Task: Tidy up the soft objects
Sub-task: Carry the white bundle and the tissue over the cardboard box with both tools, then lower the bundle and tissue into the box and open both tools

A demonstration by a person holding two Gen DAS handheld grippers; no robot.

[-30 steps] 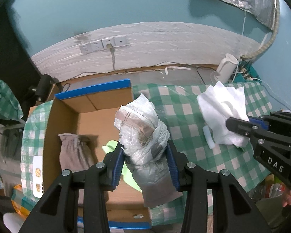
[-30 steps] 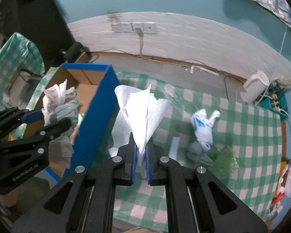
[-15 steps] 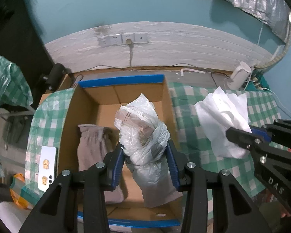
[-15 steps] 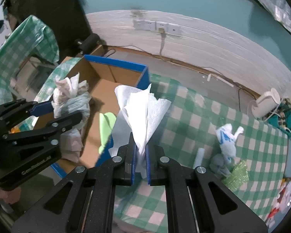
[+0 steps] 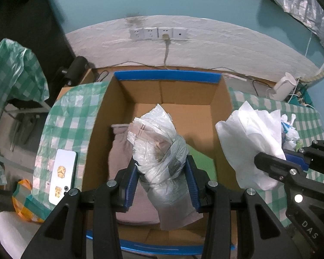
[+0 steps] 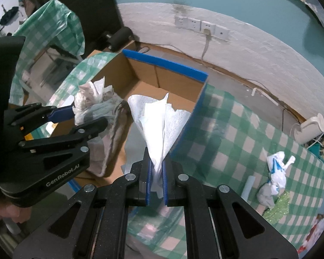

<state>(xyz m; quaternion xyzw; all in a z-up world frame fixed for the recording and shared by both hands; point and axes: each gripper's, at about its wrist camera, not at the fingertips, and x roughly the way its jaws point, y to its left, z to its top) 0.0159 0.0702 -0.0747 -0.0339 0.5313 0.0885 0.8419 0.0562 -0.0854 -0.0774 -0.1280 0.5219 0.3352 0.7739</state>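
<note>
A: Which step is this?

B: Carrying 2 soft things to the cardboard box [image 5: 168, 90]. The left gripper [image 5: 162, 181] has its fingers clamped on a crumpled plastic bag [image 5: 159, 149], held over the box's inside, above a grey cloth [image 5: 121, 149].

A: And the right?

B: The right gripper [image 6: 156, 172] pinches white tissue paper [image 6: 159, 125], fingers nearly together, at the box's blue-edged wall.

A: Next?

B: Probably lower both inside, then let go.

Dim, bluish indoor light, soft shadows, strong fisheye warp (black corners), blur toward edges.
</note>
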